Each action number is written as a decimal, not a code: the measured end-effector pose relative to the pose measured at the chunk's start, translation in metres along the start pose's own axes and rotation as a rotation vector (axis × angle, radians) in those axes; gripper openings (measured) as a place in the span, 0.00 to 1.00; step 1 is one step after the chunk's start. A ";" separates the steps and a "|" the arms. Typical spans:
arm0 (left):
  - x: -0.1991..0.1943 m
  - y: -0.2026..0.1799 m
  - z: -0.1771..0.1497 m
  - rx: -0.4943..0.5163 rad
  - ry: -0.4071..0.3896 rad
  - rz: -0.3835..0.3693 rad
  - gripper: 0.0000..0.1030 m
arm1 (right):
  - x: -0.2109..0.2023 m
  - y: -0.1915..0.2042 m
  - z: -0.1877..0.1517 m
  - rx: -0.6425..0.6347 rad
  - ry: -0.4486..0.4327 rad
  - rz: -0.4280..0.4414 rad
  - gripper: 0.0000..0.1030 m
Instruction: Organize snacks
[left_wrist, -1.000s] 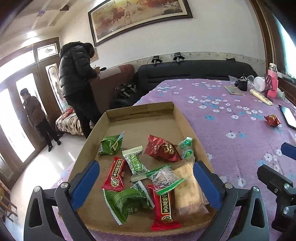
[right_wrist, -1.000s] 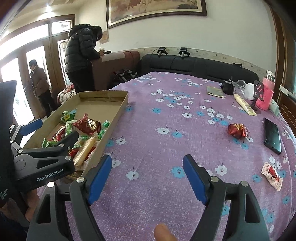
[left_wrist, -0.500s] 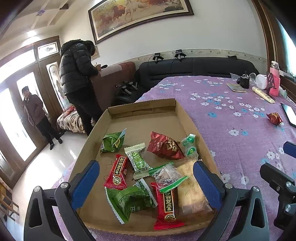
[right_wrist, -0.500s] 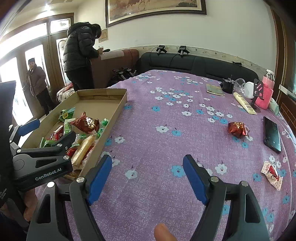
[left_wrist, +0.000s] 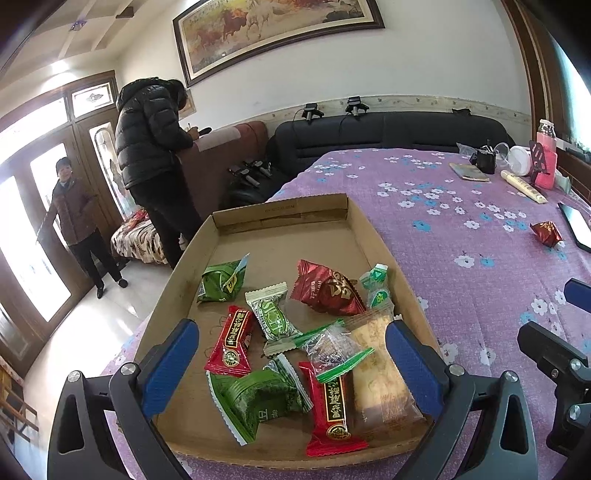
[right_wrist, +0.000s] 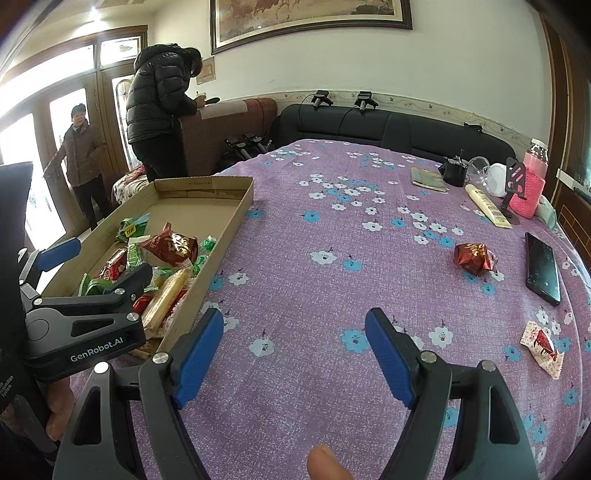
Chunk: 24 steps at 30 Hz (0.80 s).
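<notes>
A shallow cardboard box (left_wrist: 380, 254) (right_wrist: 236, 210) lies on the purple flowered cloth and holds several wrapped snacks, among them a red bag (left_wrist: 327, 290), green packs (left_wrist: 218, 282) and a pale biscuit pack (left_wrist: 380, 373). My left gripper (left_wrist: 291, 354) is open and empty, above the box's near end. My right gripper (right_wrist: 295, 350) is open and empty over bare cloth, right of the box. A red foil snack (right_wrist: 474, 258) (left_wrist: 546, 232) and a white and red snack (right_wrist: 541, 347) lie loose on the cloth to the right.
A black phone (right_wrist: 542, 267) lies at the right edge. A notebook (right_wrist: 428, 179), a black cup (right_wrist: 454, 171), a cream tube (right_wrist: 487, 206) and a pink bottle (right_wrist: 533, 184) stand at the back right. Two people stand beyond the table's left side.
Both grippers have drifted slightly back from the table. Nothing was taken hold of or let go.
</notes>
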<state>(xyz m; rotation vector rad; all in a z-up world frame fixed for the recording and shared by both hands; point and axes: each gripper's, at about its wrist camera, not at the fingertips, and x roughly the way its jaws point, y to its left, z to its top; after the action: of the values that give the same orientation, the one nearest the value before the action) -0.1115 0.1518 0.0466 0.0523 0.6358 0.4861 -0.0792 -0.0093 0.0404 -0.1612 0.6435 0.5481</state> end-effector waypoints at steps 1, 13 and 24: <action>0.000 0.000 0.000 0.000 0.000 0.000 0.99 | 0.000 0.000 0.000 0.000 0.000 -0.001 0.76; -0.001 0.000 -0.001 0.004 -0.002 0.004 0.99 | 0.001 0.000 0.000 0.000 0.000 0.000 0.76; 0.000 0.000 -0.001 0.003 -0.003 0.007 0.99 | 0.000 0.000 0.000 -0.001 0.000 0.000 0.76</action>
<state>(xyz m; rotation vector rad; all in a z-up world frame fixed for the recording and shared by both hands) -0.1118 0.1519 0.0461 0.0578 0.6334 0.4920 -0.0790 -0.0088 0.0402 -0.1620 0.6434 0.5481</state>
